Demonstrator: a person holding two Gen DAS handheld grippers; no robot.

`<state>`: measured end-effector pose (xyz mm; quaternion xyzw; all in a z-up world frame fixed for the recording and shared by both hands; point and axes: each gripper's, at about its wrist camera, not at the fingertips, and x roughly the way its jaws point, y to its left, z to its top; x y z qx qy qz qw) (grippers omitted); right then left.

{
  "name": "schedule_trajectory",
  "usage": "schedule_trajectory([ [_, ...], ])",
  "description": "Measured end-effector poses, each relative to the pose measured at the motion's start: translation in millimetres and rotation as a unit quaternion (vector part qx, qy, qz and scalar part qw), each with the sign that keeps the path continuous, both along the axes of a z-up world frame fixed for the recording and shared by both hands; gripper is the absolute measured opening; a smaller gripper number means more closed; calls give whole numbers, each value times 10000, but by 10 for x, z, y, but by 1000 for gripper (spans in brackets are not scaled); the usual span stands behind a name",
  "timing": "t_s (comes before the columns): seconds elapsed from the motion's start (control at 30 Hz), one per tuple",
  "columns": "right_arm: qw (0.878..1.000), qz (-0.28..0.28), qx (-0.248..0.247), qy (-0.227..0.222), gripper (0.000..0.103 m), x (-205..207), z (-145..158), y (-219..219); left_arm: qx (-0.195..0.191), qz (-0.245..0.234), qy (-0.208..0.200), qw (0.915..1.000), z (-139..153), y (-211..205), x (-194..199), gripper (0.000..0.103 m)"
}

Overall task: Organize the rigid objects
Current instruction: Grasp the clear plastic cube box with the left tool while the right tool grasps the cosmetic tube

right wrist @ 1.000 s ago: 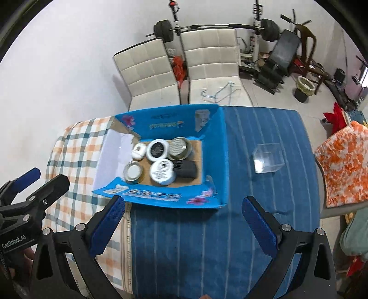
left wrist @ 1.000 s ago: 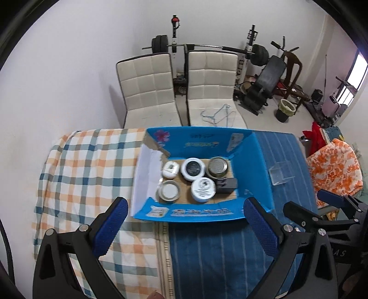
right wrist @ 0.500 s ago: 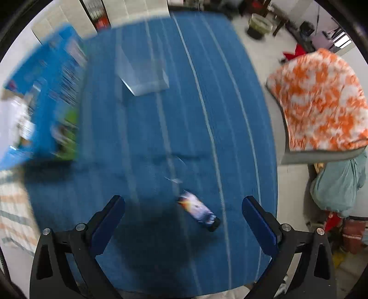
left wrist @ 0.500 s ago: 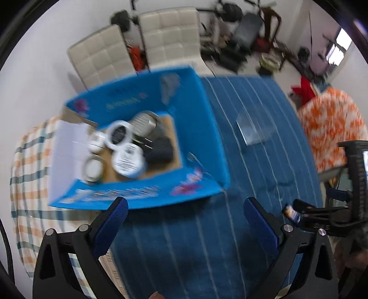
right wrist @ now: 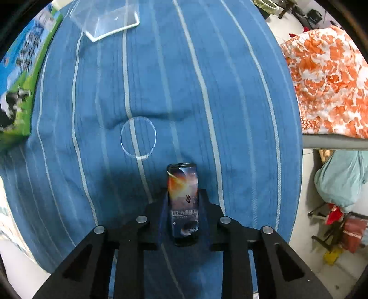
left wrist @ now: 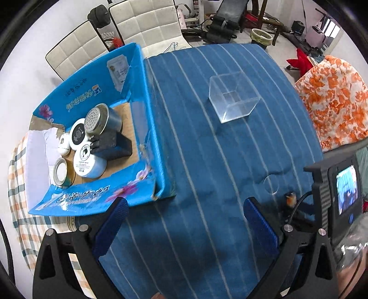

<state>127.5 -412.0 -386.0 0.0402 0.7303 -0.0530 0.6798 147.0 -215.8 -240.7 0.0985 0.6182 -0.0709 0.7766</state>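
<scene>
My right gripper [right wrist: 183, 204] is shut on a small space-print can [right wrist: 183, 195] lying on the blue striped cloth. The can's end [left wrist: 290, 199] also shows in the left wrist view, beside my right gripper's body. My left gripper [left wrist: 185, 220] is open and empty above the cloth, just right of the blue cardboard box [left wrist: 151, 128]. The box holds several tins and jars [left wrist: 88, 158] and a black adapter [left wrist: 110, 147]. A clear plastic box [left wrist: 232, 99] stands on the cloth beyond; its edge shows in the right wrist view [right wrist: 110, 20].
A clear round lid [right wrist: 138, 139] lies on the cloth just ahead of the can. An orange-patterned cloth [right wrist: 326, 78] covers a seat to the right. White chairs [left wrist: 142, 25] and gym gear stand behind the table. The table edge drops off at right.
My right gripper swung down to the can and closed on it. My left gripper shifted right, from facing the blue box to over the blue cloth.
</scene>
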Motion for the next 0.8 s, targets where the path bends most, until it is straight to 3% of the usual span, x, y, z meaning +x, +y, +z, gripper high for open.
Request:
schedule_trajectory([
  [0.27,9959,-471,491,-601,27,556,512,-396,-432,164,89,9989,141,-316,483,103],
  [0.5,9895,-881,605,-968,27,1189,658,-924,-1265,951,726,9847,-98,-422,1328,103],
  [0.67,9872,-1030,678,-1011,27,1520,607,-1108,-1212,1035,923,9829,-362,-614,1680,103],
  [0.8,9880,-1008,691,-949,27,1696,499,-1129,-915,966,1232,9834,-720,-802,1854,103],
])
